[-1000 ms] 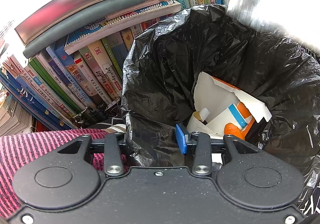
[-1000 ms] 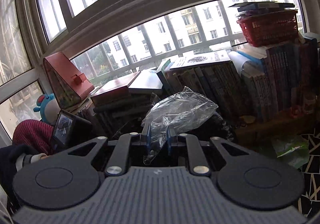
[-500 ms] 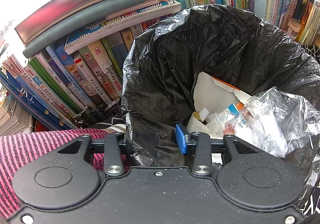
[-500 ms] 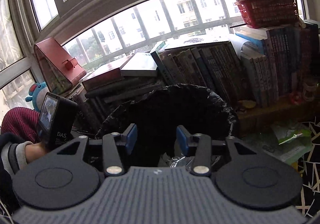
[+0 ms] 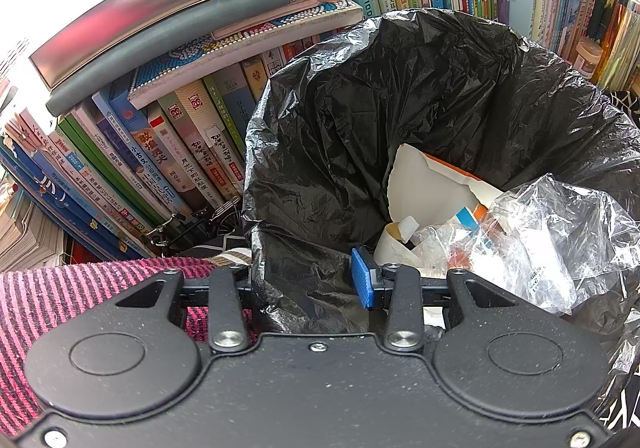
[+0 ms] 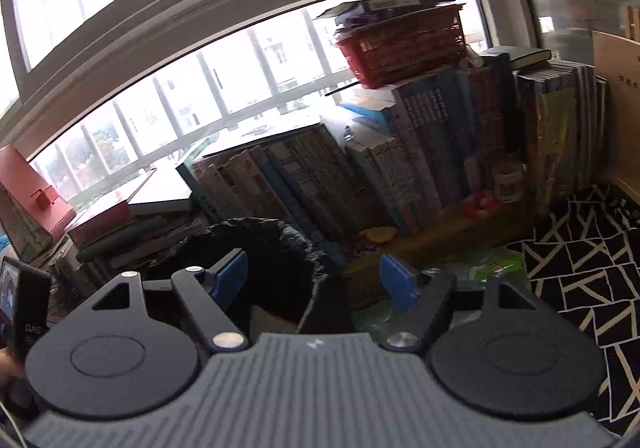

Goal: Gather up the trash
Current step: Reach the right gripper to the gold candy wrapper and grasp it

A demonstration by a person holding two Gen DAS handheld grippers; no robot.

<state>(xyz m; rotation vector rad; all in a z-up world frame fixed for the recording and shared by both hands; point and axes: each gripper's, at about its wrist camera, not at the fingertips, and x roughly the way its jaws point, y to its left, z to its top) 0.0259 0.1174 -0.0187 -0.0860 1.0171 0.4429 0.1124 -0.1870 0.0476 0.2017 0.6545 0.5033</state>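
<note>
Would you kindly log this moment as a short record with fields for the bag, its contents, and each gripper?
bag: black trash bag, mouth open
contents: clear plastic wrap on top; torn white carton beneath
left gripper: shut on the bag's near rim
right gripper: jaws opening, nothing between them
surroundings: books packed behind the bag; green wrapper on the patterned floor

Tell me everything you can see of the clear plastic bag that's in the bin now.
The clear plastic bag is thin, crinkled, see-through film, loosely bunched. It lies free inside the black bin liner, at the right of the left wrist view, resting on the white and orange carton and leaning against the liner wall. Faint print shows on it. No gripper touches it.
</note>
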